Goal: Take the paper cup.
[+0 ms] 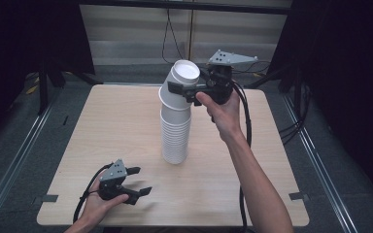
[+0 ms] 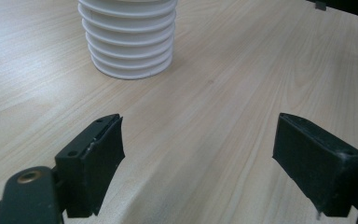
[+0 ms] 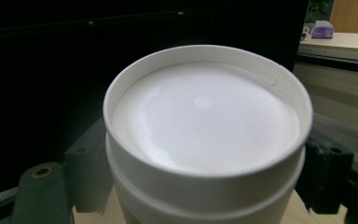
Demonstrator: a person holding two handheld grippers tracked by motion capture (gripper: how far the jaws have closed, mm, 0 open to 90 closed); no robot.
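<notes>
One white cup (image 1: 184, 74), upside down, is gripped by the right gripper (image 1: 187, 91) and tilted off the top of the cup stack (image 1: 176, 133) mid-table; separation looks under way, not finished. The left gripper (image 1: 139, 180) rests released near the front-left corner.

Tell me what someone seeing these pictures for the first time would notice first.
A tall stack of upside-down white paper cups stands mid-table, and the right gripper is clamped on the top cup, tilting it off the pile. The left gripper rests open on the light wooden table near its front edge, holding nothing.
</notes>
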